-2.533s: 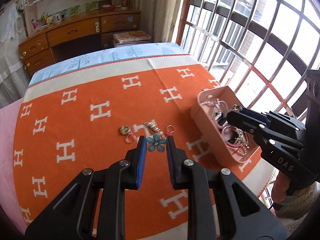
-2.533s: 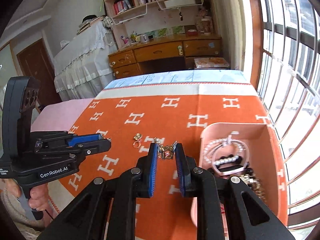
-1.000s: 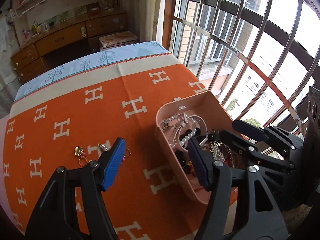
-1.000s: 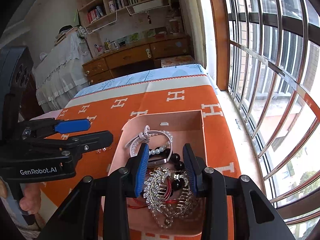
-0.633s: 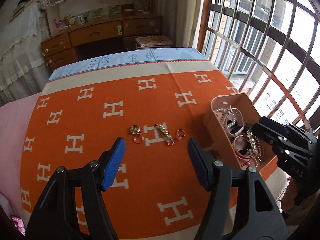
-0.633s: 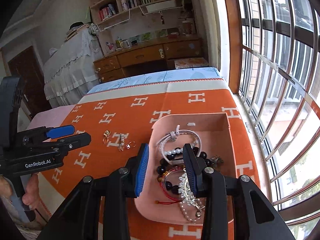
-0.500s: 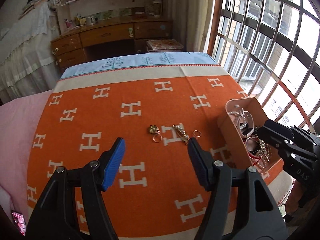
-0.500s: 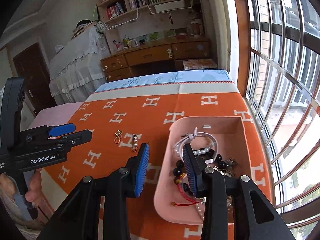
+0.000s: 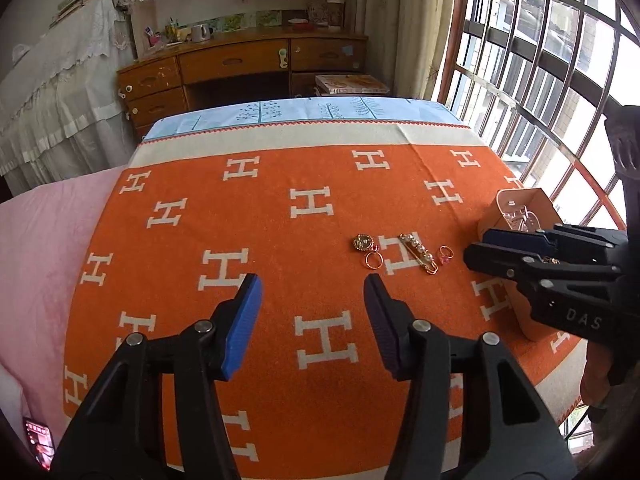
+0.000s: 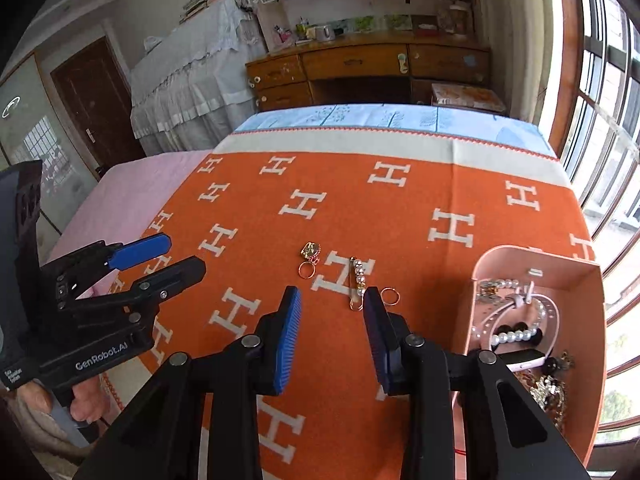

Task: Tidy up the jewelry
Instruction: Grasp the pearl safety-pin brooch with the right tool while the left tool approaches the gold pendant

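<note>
A pearl pin (image 9: 416, 253) (image 10: 356, 282), a gold brooch with a ring (image 9: 366, 247) (image 10: 309, 256) and a small pink-stoned ring (image 9: 445, 256) (image 10: 390, 296) lie on the orange blanket (image 9: 280, 220) (image 10: 400, 216). A pink box (image 10: 592, 380) (image 9: 516, 200) at the right holds pearl bracelets, beads and other pieces. My left gripper (image 9: 312, 308) (image 10: 176, 256) is open and empty, above the blanket left of the pieces. My right gripper (image 10: 332, 328) (image 9: 480, 248) is open and empty, just short of the pin, beside the box.
The blanket covers a bed with a pink sheet (image 9: 36, 248) on its left. A barred window (image 9: 560, 80) runs along the right edge. A wooden desk (image 9: 240, 68) and a lace-covered cabinet (image 10: 192, 76) stand beyond the far end.
Both grippers let their pieces go into the pink box and drew back leftward from it. Both now hover open over the blanket near the loose pieces.
</note>
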`<control>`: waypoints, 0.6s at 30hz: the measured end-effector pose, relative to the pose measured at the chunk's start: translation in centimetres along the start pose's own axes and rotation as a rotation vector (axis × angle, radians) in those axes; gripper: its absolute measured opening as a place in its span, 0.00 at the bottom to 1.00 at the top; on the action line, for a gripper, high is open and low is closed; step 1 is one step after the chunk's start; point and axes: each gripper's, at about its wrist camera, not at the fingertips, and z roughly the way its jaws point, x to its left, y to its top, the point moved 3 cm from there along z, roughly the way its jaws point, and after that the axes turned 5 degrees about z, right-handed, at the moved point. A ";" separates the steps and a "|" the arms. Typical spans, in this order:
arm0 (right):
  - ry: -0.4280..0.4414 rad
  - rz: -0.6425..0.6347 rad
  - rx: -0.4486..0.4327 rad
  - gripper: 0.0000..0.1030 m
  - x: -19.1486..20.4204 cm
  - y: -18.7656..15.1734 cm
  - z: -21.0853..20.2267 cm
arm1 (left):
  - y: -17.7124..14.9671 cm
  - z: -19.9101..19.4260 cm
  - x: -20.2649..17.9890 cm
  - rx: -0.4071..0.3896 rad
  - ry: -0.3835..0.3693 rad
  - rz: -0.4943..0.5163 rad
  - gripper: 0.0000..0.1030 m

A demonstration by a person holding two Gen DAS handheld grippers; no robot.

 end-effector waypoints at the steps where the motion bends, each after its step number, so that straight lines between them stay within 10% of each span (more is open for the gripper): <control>1: -0.002 0.002 0.021 0.29 -0.2 0.3 0.8 | -0.2 0.3 0.1 0.005 -0.004 -0.001 0.46; 18: -0.138 -0.025 0.221 0.19 -1.5 1.9 10.7 | -0.8 3.8 1.7 0.057 -0.065 -0.022 0.42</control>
